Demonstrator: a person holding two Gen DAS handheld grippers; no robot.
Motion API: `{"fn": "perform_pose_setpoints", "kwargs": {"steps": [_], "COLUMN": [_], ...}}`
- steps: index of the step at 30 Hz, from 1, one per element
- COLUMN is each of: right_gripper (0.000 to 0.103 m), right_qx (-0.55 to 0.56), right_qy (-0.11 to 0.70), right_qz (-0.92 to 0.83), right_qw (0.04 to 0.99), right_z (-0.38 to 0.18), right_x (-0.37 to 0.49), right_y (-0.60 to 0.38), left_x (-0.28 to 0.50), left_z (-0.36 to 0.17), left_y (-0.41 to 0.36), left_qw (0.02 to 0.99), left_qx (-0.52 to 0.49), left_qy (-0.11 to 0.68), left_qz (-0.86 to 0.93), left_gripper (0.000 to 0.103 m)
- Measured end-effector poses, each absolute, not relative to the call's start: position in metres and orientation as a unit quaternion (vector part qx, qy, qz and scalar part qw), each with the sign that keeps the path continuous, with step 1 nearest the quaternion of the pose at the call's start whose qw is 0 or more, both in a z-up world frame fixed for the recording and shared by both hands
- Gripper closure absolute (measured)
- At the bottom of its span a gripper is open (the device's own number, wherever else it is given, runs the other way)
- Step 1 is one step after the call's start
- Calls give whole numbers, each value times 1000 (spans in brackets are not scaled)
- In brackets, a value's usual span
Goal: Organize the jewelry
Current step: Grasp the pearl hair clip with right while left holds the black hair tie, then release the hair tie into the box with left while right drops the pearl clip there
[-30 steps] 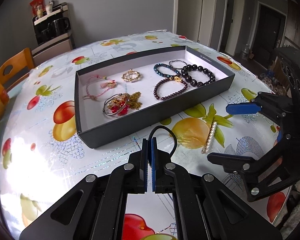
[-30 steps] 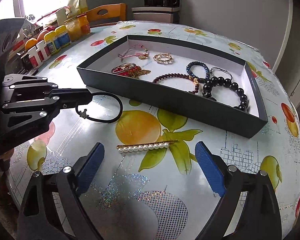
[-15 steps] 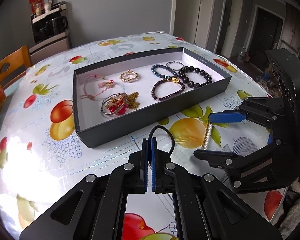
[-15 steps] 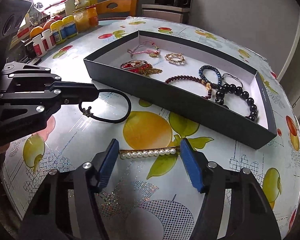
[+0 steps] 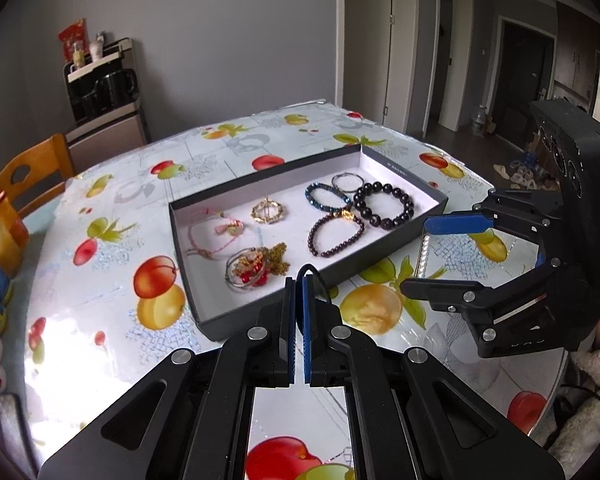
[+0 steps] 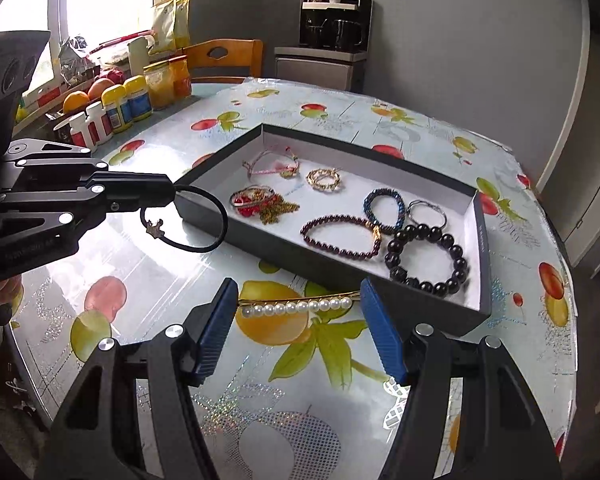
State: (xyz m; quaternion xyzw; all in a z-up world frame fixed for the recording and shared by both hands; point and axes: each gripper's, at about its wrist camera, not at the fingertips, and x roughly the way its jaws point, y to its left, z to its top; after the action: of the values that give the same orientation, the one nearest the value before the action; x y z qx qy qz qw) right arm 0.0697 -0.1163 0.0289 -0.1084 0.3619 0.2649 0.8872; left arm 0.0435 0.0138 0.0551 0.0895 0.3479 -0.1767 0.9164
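The left gripper (image 5: 299,280) has its blue-padded fingers pressed together on a thin black elastic hair tie (image 6: 198,220) carrying a small gold charm. In the right wrist view the tie hangs as a loop from the fingertips at left centre of the frame, in front of the near left corner of the box and clear of the desk.

The right gripper (image 6: 298,306) has just been closing its jaws. A slim gold hair clip lined with white pearls (image 6: 296,307) sits lengthwise between the blue pads (image 6: 216,320). The clip spans almost the full gap; whether the pads press its ends cannot be told. In the left wrist view only a short run of its pearls (image 5: 423,252) shows between the two fingers at right centre.

A shallow rectangular dark grey box with a white lining (image 5: 260,312) lies on the desk (image 5: 100,320), which is covered with a glossy fruit-printed cloth. Inside the box, right end of the frame in the left wrist view:
- a large black bead bracelet (image 5: 384,205)
- a dark red bead bracelet (image 5: 336,236)
- a blue bead bracelet (image 5: 326,197)
- a thin silver bangle (image 5: 346,181)

Centre and left end:
- a gold ring-shaped brooch (image 5: 269,212)
- a pink cord bracelet (image 5: 214,236)
- a tangle of gold chain with red beads (image 5: 256,267)
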Motion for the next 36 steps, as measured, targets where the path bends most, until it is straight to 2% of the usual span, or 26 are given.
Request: {"fn": "perform_pose_setpoints", "kwargs": {"steps": [8,19,24,36], "right_gripper": [40,40,40,40], "right_qx": [-87,-83,-88,-88], "right_qy": [345,391,406,417], "right_qz": [245,250,273,299], "right_qw": [902,882,867,854], "right_z": [48,4,-7,-11], "right_x": [112,161,166,169], "right_y": [-121,-99,-88,-74], "left_x": [96,168,177,182], "left_z": [66,24,3,-7], "left_y": [10,17,21,28], "left_qw": [921,902,895,888], "left_qx": [68,-6,-4,-2], "left_qy": [346,404,426,442], "left_qz": [-168,-149,-137,-124], "left_gripper": [100,100,100,100]}}
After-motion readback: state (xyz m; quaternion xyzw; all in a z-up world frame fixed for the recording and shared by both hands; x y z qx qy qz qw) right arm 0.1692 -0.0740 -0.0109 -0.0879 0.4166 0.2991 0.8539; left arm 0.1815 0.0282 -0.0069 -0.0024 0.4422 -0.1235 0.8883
